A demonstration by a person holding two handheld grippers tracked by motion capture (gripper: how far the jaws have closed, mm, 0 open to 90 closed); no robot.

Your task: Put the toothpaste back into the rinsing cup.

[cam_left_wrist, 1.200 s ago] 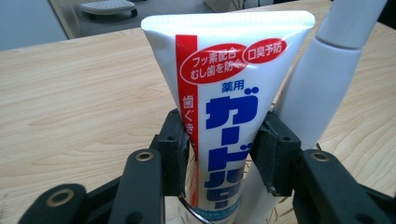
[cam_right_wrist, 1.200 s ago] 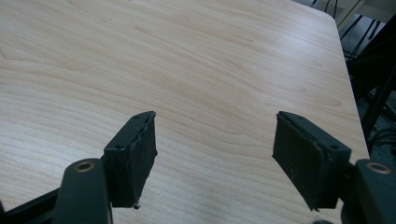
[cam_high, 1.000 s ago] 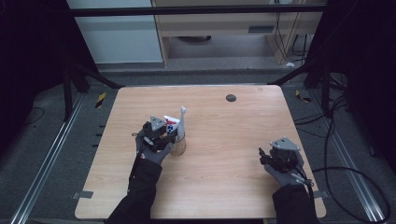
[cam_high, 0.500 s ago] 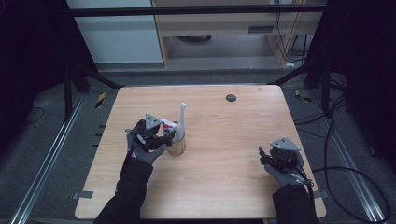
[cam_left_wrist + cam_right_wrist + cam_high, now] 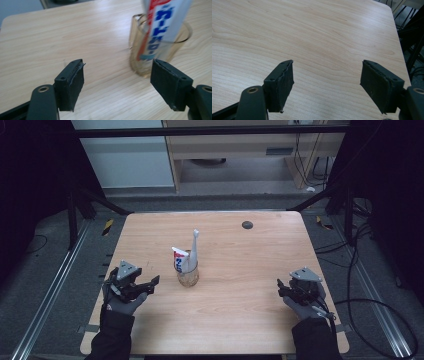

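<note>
Glass cup point(image 5: 188, 275) holding toothpaste tube point(image 5: 179, 259) and toothbrush point(image 5: 193, 247): mid-bench point(image 5: 250, 320), left of centre. Your left hand-held gripper point(image 5: 145, 286), jaws just opened, spread and empty, sits just left of it. Your right hand-held gripper point(image 5: 282, 287), spread, near right edge; bare wood between.

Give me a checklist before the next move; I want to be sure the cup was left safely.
1. Left gripper open, nothing between its jaws: ok.
2. Left gripper apart from the cup: ok.
3. Cup upright on the table: ok.
4. Tube and toothbrush standing in the cup: ok.
5. Right gripper open and empty: ok.
6. Cup firmly seated: cannot tell.
</note>
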